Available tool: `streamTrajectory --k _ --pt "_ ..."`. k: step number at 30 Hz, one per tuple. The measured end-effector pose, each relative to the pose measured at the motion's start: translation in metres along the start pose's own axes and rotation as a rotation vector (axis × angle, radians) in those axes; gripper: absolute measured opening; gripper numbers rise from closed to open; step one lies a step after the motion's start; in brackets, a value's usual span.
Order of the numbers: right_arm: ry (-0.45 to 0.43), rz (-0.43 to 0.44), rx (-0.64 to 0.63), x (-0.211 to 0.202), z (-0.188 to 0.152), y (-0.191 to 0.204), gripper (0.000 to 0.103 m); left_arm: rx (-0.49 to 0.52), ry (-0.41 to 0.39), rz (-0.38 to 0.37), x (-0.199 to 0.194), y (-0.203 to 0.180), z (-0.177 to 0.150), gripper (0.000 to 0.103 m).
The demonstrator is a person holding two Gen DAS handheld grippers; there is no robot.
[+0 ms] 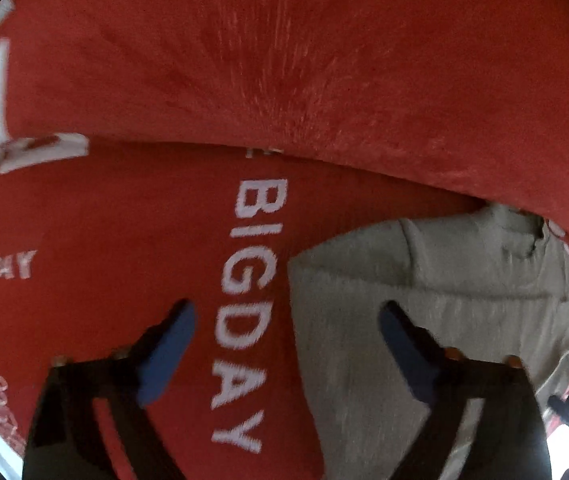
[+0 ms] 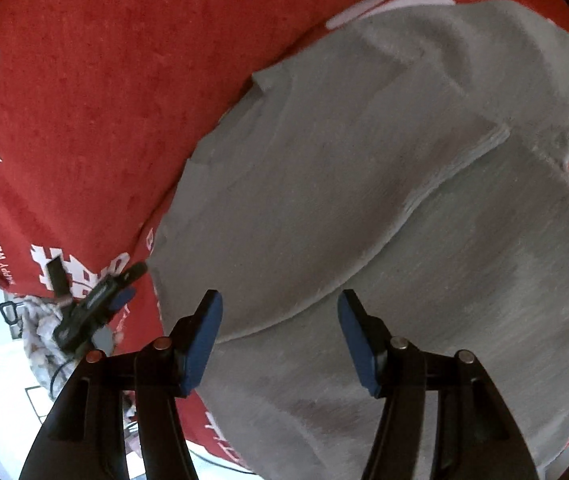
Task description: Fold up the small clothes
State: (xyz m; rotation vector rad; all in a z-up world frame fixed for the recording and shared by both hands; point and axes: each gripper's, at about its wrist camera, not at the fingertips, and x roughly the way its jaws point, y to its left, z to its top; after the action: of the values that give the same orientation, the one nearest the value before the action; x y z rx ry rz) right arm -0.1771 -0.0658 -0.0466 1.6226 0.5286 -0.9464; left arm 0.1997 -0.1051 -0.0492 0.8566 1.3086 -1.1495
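1. A grey garment [image 2: 364, 184] lies spread on a red cloth [image 2: 104, 80] printed with white lettering. It is folded over on itself, and layered edges run across its middle in the right wrist view.
2. The right gripper [image 2: 280, 332] hangs over the near part of the garment with its blue-padded jaws standing well apart. Nothing is between the pads; the grey fabric lies beneath them, and I see no pad pressing on it.
3. The left gripper [image 1: 284, 344] points down at the cloth, jaws spread wide and holding nothing. Its left pad hangs over bare red cloth and its right pad over the grey garment [image 1: 424, 300], so the garment's left edge runs between the two fingers.
4. The white word "BIGDAY" [image 1: 244, 312] runs down the cloth just left of that edge, between the left gripper's pads.
5. In the right wrist view the left gripper [image 2: 124, 286] appears at the near left, just beside the garment's left edge.
6. A fold of the red cloth rises across the far half of the left wrist view.
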Motion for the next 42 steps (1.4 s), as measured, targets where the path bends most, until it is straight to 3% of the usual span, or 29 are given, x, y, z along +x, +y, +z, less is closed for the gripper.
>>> streamTrajectory --k 2,3,4,9,11,14,17,19,23,26,27,31,33,36,39,42 --pt "0.008 0.005 0.005 0.007 0.0 0.001 0.065 -0.016 0.038 -0.053 0.016 0.003 0.008 0.074" --pt "0.011 0.005 0.007 0.008 -0.001 0.001 0.065 -0.019 0.048 -0.078 0.021 0.004 0.009 0.048" --pt "0.015 0.005 0.01 0.01 -0.002 0.0 0.065 -0.011 0.042 -0.103 0.021 0.002 0.009 0.006" --pt "0.02 -0.002 0.025 0.005 -0.007 -0.002 0.065 -0.019 -0.109 -0.182 -0.015 0.009 0.006 0.008" --pt "0.016 -0.008 0.021 0.005 -0.006 -0.001 0.065 -0.065 -0.085 -0.202 -0.006 0.025 0.003 0.008" --pt "0.021 -0.015 0.018 0.01 -0.002 0.0 0.065 -0.079 -0.03 -0.178 0.022 0.044 -0.008 0.008" --pt "0.019 -0.027 0.033 0.011 0.003 -0.006 0.065 -0.089 -0.06 -0.167 0.011 0.035 -0.016 0.008" --pt "0.007 -0.045 0.05 0.008 0.009 -0.014 0.073 -0.089 -0.074 -0.156 0.001 0.029 -0.019 0.008" --pt "-0.047 -0.082 0.087 -0.001 0.029 -0.029 0.075 -0.002 -0.118 -0.068 -0.026 0.014 -0.029 0.008" --pt "-0.112 -0.133 0.056 -0.01 0.045 -0.028 0.075 0.029 -0.139 -0.067 -0.048 0.004 -0.042 0.008" --pt "-0.133 -0.139 0.043 -0.012 0.051 -0.028 0.074 0.035 -0.136 -0.073 -0.051 0.002 -0.038 0.008" --pt "-0.109 -0.189 0.018 -0.003 0.065 -0.043 0.042 0.111 -0.079 -0.027 -0.036 -0.021 -0.06 0.008" --pt "-0.093 -0.21 0.006 -0.005 0.065 -0.049 0.039 0.102 -0.025 0.005 -0.021 -0.031 -0.068 0.008" --pt "-0.109 -0.28 0.016 -0.025 0.06 -0.061 0.045 0.069 0.008 0.003 -0.014 -0.034 -0.082 0.008" --pt "-0.096 -0.211 0.062 -0.044 0.051 -0.078 0.064 0.094 0.002 0.023 -0.022 -0.044 -0.093 0.008" --pt "-0.073 -0.187 0.073 -0.053 0.041 -0.083 0.064 0.123 0.02 0.032 -0.03 -0.058 -0.1 0.008"
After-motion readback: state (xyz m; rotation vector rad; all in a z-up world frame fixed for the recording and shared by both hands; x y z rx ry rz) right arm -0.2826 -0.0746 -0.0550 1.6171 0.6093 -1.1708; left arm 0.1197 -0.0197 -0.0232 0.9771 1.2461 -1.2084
